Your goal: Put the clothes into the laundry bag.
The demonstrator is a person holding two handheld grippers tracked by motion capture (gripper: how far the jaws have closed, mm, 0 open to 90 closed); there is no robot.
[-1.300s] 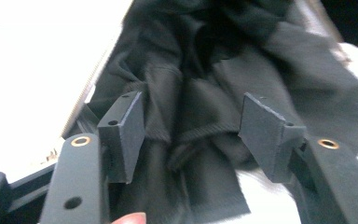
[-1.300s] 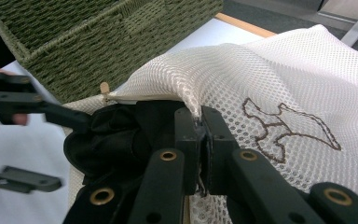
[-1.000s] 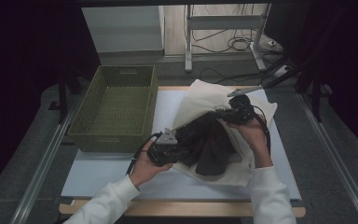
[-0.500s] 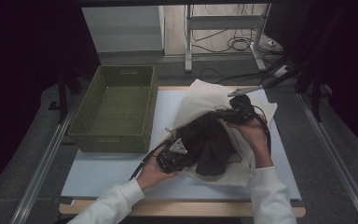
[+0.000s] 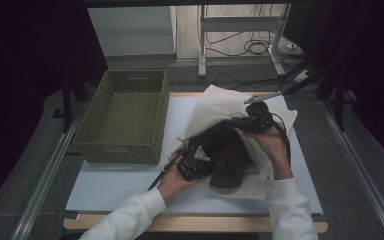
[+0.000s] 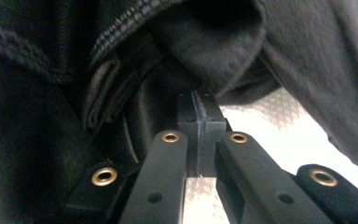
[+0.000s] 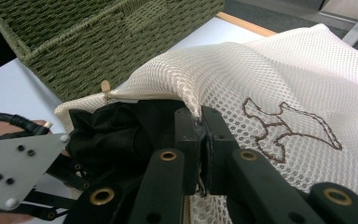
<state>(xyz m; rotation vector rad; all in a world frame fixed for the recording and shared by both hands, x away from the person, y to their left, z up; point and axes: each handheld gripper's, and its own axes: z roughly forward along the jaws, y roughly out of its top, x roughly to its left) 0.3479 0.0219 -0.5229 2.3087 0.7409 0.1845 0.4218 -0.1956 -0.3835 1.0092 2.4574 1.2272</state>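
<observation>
Cream mesh bag (image 5: 230, 107) with brown stitching is pinched at its rim by right gripper (image 7: 200, 128); dark crumpled garment (image 5: 227, 155) is held inside, left gripper (image 6: 198, 119) clenched beside it, nothing visibly grasped.

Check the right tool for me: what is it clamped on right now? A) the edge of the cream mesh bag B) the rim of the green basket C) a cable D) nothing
A: in the right gripper view the right tool pinches the cream mesh bag at its open edge, above the dark garment.
</observation>
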